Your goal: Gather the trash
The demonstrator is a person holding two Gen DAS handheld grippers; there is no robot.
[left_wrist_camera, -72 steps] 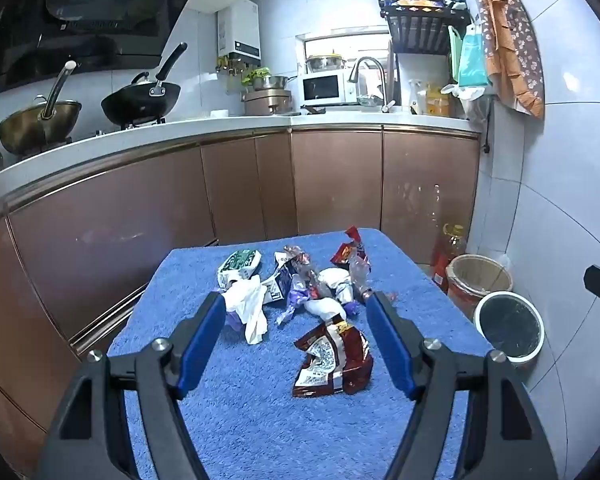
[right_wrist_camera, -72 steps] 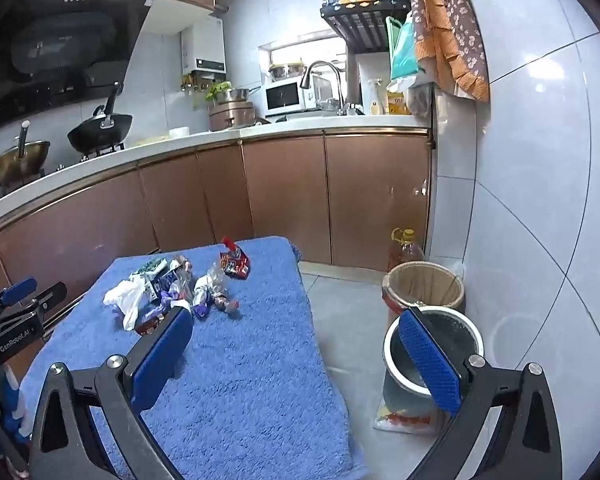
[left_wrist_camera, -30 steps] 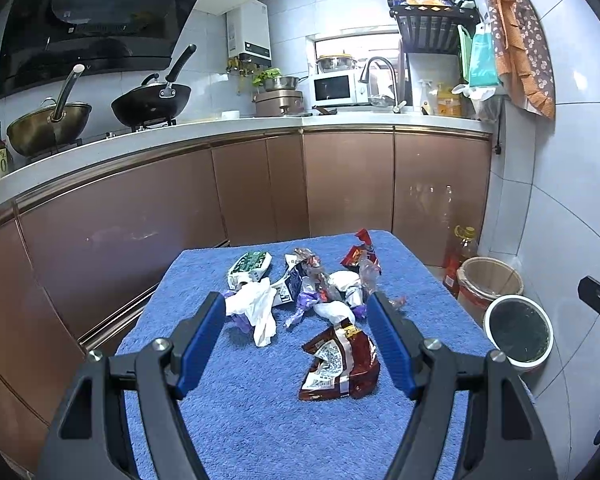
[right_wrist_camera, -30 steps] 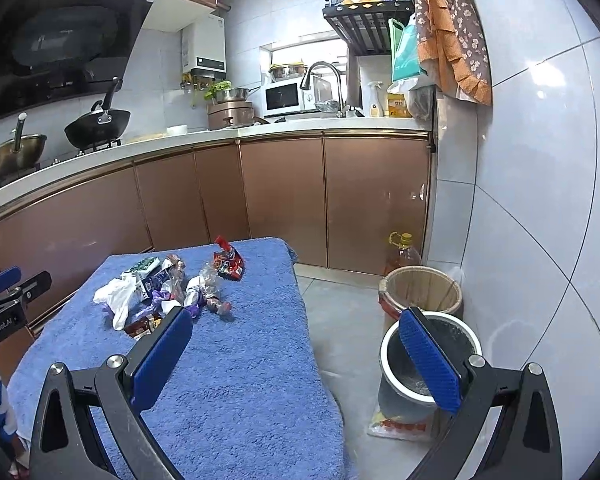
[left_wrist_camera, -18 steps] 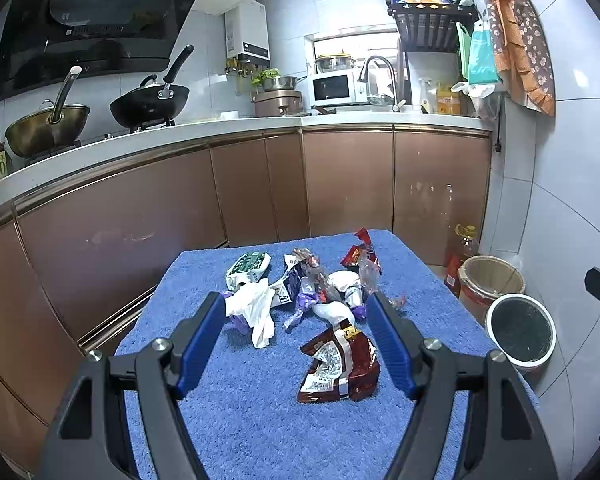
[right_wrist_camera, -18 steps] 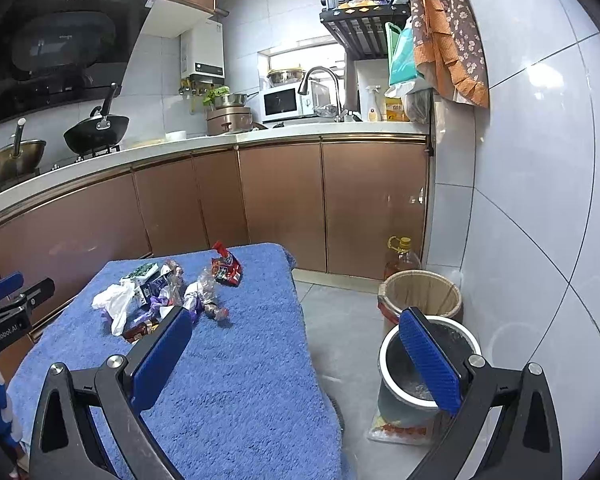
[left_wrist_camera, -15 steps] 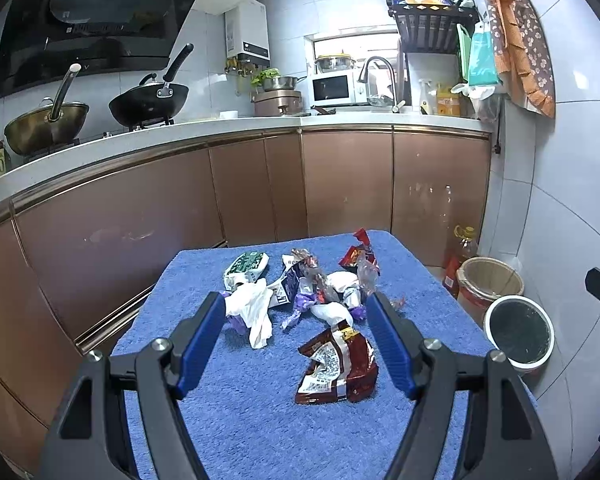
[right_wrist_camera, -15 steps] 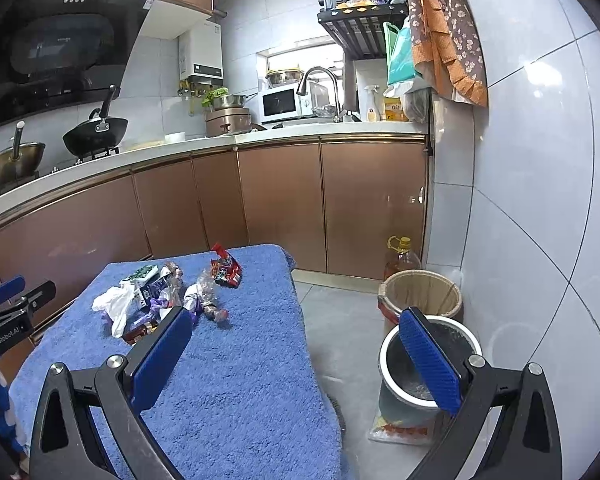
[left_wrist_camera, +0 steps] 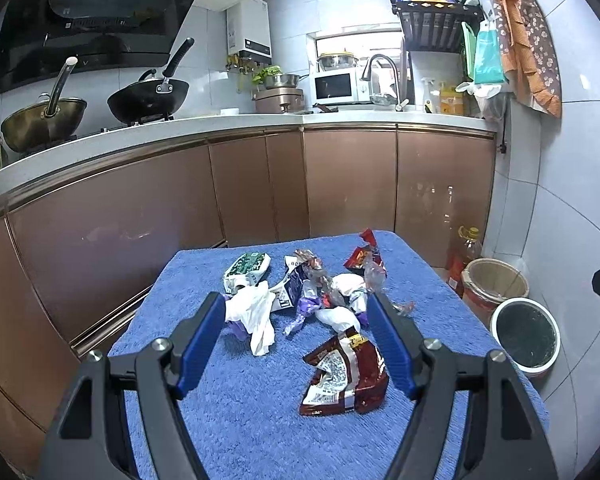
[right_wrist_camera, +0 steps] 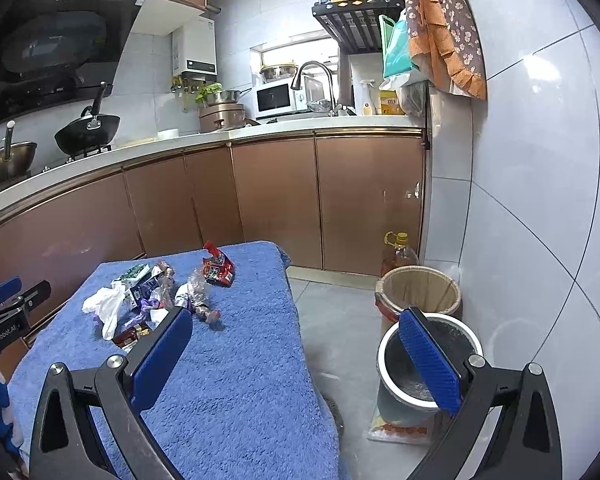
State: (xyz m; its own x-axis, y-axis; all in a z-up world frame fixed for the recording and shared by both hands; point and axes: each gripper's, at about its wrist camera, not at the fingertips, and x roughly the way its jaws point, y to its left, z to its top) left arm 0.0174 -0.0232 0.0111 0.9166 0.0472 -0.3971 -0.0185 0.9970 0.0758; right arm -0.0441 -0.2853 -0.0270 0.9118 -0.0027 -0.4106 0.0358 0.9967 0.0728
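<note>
worktop: blue towel-covered worktop (left_wrist_camera: pixel 240 420) carries all the litter | bin: round white-rimmed bin (right_wrist_camera: pixel 430 354) on the floor right of it, nothing dropped in that shows | trash: crumpled dark-red foil wrapper (left_wrist_camera: pixel 346 374) nearest | left tool (left_wrist_camera: pixel 296 340) wide open, empty, barely shifted | right tool (right_wrist_camera: pixel 296 356) wide open, empty, hovering | collecting not begun

Black wok (left_wrist_camera: pixel 150 98) at 10 o'clock on stove, brass pan (left_wrist_camera: pixel 40 120) to its left, white microwave (left_wrist_camera: pixel 334 87) at 12 w/ faucet (left_wrist_camera: pixel 380 72) beside it, copper cabinets (left_wrist_camera: pixel 348 184) below counter, oil bottle (right_wrist_camera: pixel 398 254) on floor at 3, floral cloth (right_wrist_camera: pixel 440 24) hanging at 1.
</note>
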